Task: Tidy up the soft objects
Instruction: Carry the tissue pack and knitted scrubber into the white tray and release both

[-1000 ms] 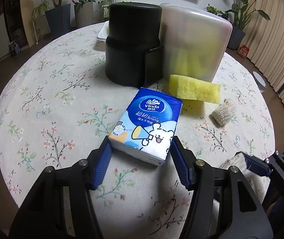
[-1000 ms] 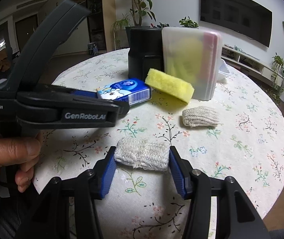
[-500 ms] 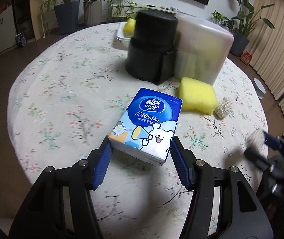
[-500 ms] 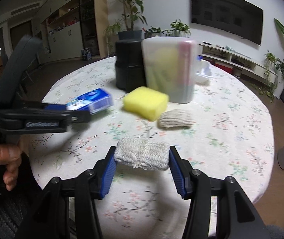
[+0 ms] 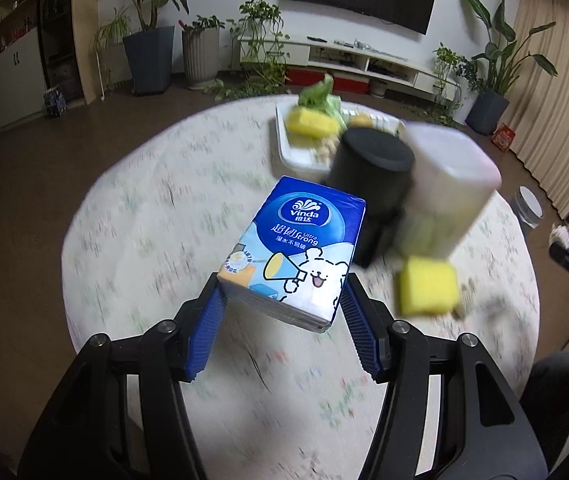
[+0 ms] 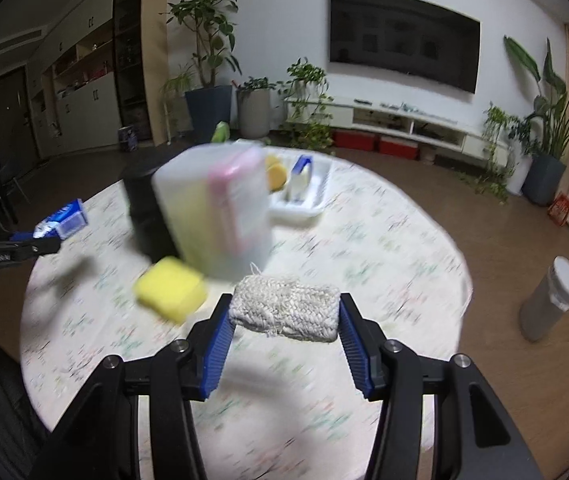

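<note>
My left gripper (image 5: 282,312) is shut on a blue Vinda tissue pack (image 5: 298,248) and holds it high above the round floral table (image 5: 144,232). My right gripper (image 6: 284,328) is shut on a white woven scrub pad (image 6: 286,312), also lifted above the table. A yellow sponge (image 5: 426,292) lies on the cloth in front of a frosted plastic box (image 5: 446,200) and a black canister (image 5: 372,176). The sponge also shows in the right wrist view (image 6: 172,290). A second woven pad (image 5: 466,304) lies just right of the sponge. The table is blurred.
A white tray (image 5: 296,156) at the table's far side holds a yellow sponge, something green and small items; it also shows in the right wrist view (image 6: 304,208). A grey bin (image 6: 550,300) stands on the floor to the right. Potted plants and a TV cabinet line the wall.
Both grippers have risen well above the table with their loads still held. The views now look down over the black canister and box to the white tray behind them.
</note>
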{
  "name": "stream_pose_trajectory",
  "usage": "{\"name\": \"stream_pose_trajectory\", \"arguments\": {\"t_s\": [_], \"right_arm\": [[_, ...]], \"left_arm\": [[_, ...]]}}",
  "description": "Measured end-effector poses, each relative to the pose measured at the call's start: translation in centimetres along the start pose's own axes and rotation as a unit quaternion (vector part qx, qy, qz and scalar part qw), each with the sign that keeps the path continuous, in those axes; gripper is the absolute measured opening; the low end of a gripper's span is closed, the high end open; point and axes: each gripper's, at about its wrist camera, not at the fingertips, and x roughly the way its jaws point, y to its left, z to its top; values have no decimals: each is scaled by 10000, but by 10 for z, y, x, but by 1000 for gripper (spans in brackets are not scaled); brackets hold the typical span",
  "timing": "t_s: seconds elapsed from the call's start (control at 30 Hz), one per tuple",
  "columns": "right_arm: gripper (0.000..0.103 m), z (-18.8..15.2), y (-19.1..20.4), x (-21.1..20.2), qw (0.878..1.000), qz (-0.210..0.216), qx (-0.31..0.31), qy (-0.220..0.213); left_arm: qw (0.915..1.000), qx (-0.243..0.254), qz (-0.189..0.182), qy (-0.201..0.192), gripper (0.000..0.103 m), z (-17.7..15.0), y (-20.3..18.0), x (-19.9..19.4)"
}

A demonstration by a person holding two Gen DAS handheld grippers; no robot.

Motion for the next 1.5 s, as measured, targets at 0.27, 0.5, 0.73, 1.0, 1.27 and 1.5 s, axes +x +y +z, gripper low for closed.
{"name": "stream_pose_trajectory", "arguments": {"t_s": [0.27, 0.5, 0.73, 1.0, 1.27, 1.5], "right_arm": [[54, 68, -47, 30, 9994, -270, -138, -148], [54, 126, -72, 76, 9988, -391, -282, -104], [54, 180, -68, 134, 9980, -201, -591, 103], [54, 214, -33, 208, 9930, 302, -1027, 495], [54, 216, 3, 258, 9825, 682, -1517, 838], [54, 208, 21, 287, 9709, 898, -1886, 1166]], "left_arm": [[9997, 236, 79, -61, 56, 77, 14, 26], [9973, 731, -6, -17, 56, 135, -4, 67], [9904, 1326, -300, 246, 56, 170, -35, 115], [9751, 2044, -542, 661, 56, 189, -63, 167], [9584, 2595, -764, 917, 56, 187, -86, 199], [9508, 2776, -784, 1128, 56, 178, -97, 215]]}}
